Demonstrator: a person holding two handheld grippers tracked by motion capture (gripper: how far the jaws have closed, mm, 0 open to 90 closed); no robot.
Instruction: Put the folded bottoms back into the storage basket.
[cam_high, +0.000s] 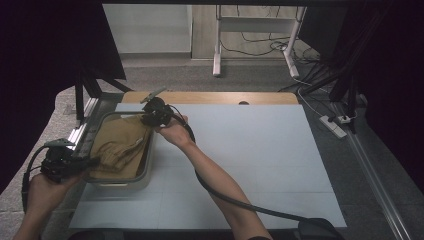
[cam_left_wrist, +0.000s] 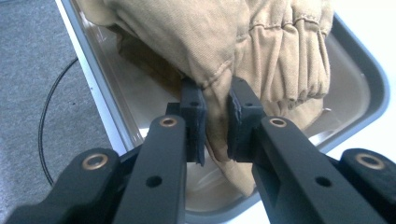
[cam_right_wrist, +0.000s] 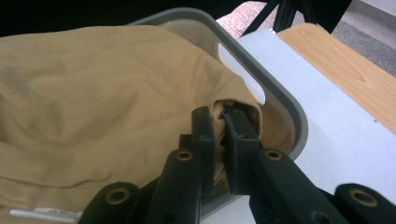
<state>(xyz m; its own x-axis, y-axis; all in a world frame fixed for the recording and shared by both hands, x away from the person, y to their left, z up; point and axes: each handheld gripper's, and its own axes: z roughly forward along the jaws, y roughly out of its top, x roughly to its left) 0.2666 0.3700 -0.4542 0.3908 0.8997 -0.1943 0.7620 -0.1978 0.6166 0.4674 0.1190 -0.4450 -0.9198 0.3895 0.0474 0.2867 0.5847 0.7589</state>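
Observation:
A tan cloth garment (cam_high: 121, 145) with a gathered elastic band lies bunched in a grey plastic bin (cam_high: 120, 181) at the table's left edge. My left gripper (cam_high: 92, 161) is at the bin's near left rim, shut on a fold of the tan garment (cam_left_wrist: 215, 109) below the gathered band. My right gripper (cam_high: 148, 119) is over the bin's far right corner, shut on another fold of the tan garment (cam_right_wrist: 223, 122). The garment (cam_right_wrist: 102, 107) drapes over the bin (cam_right_wrist: 285, 109) rim there.
The bin stands on a pale blue mat (cam_high: 250, 150) that covers a wooden table (cam_high: 260, 97). A black cable (cam_high: 240, 200) trails from the right gripper along the forearm. A power strip (cam_high: 334, 125) and a white stand (cam_high: 255, 30) are on the floor beyond.

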